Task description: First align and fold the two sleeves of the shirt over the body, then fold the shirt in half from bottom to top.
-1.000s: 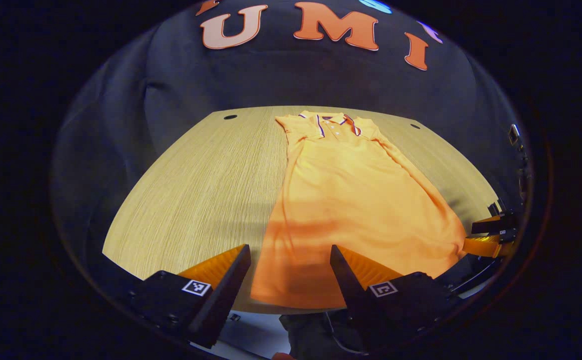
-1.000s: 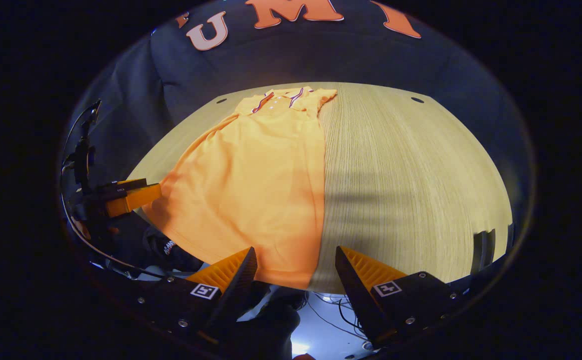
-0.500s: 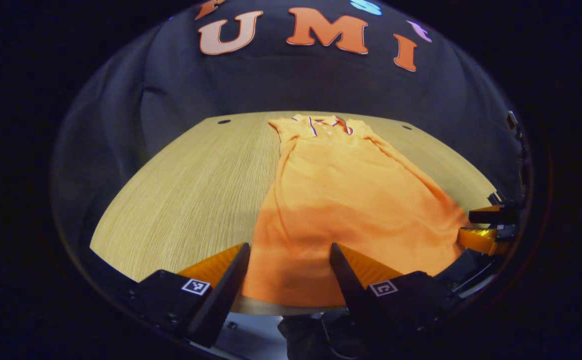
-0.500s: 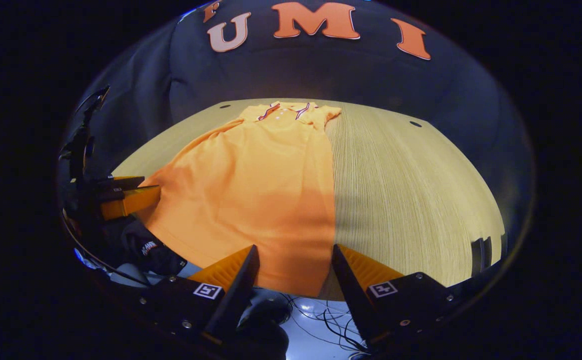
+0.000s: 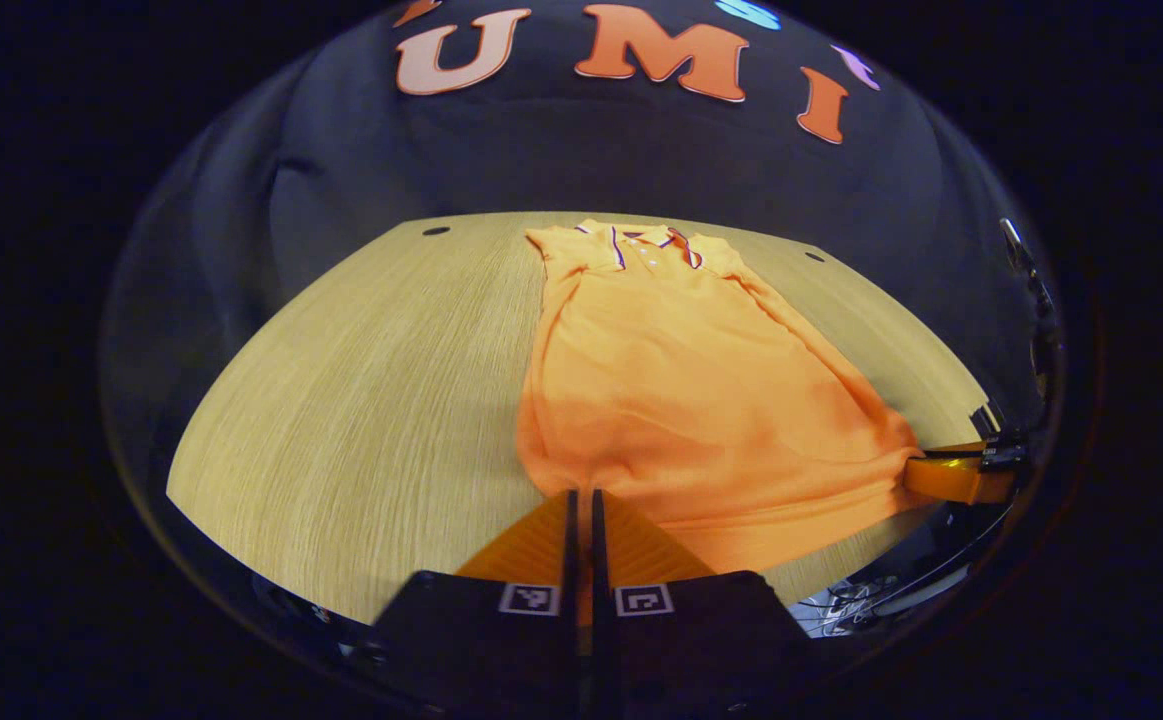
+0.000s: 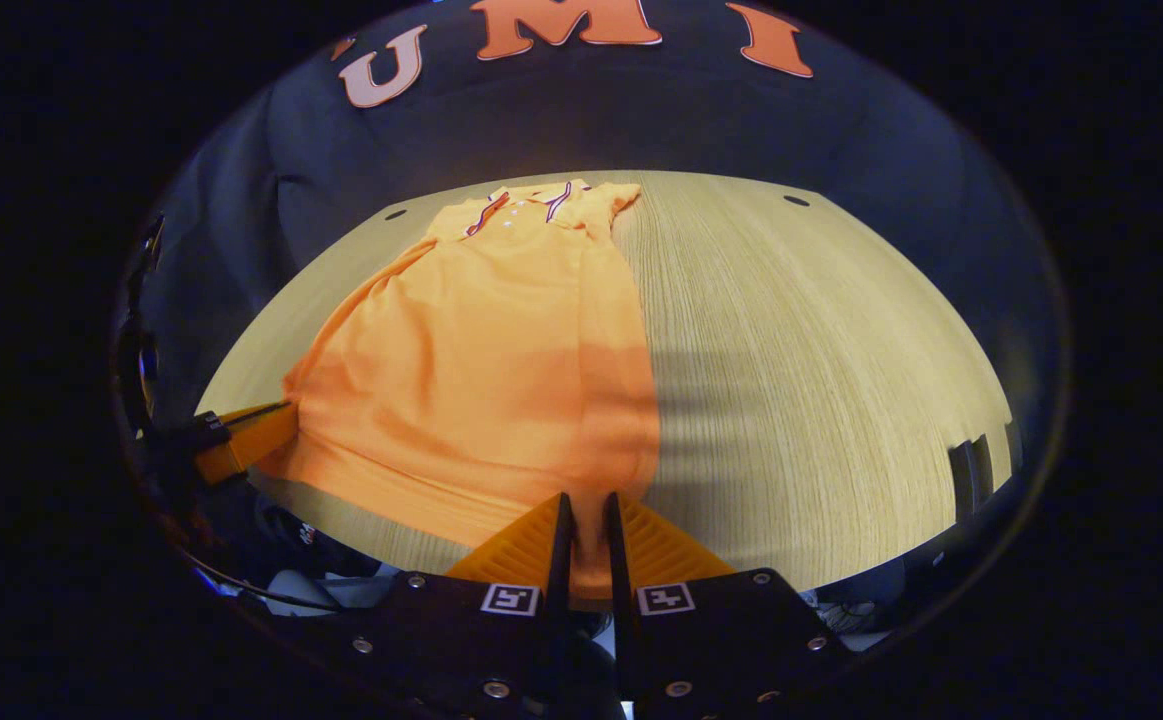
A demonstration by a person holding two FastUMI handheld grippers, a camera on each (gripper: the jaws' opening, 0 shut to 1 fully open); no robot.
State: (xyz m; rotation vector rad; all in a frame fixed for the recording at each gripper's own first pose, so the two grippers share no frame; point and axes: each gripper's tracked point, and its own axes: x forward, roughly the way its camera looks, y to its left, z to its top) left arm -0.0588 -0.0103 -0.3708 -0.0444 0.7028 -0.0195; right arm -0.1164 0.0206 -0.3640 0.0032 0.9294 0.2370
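Note:
An orange polo shirt (image 5: 681, 380) (image 6: 481, 350) lies lengthwise on the wooden table (image 5: 371, 380), collar at the far end, both sleeves folded in over the body. My left gripper (image 5: 581, 497) is shut on the hem's left corner, which is lifted and bunched between its fingers. My right gripper (image 6: 583, 500) is shut on the hem's right corner, the cloth pinched between its fingers. In the left gripper view the right gripper (image 5: 956, 478) shows at the shirt's far corner. In the right gripper view the left gripper (image 6: 241, 440) holds the opposite corner.
The table (image 6: 821, 350) has bare wood on both sides of the shirt. Small dark holes (image 5: 435, 231) (image 6: 796, 200) sit near its far corners. Cables (image 5: 856, 600) hang below the near edge. The black cloth wall rises behind the table.
Both grippers went from open around the hem to shut on its two corners. The hem has lifted and bunched, and pulled a little away from the near edge.

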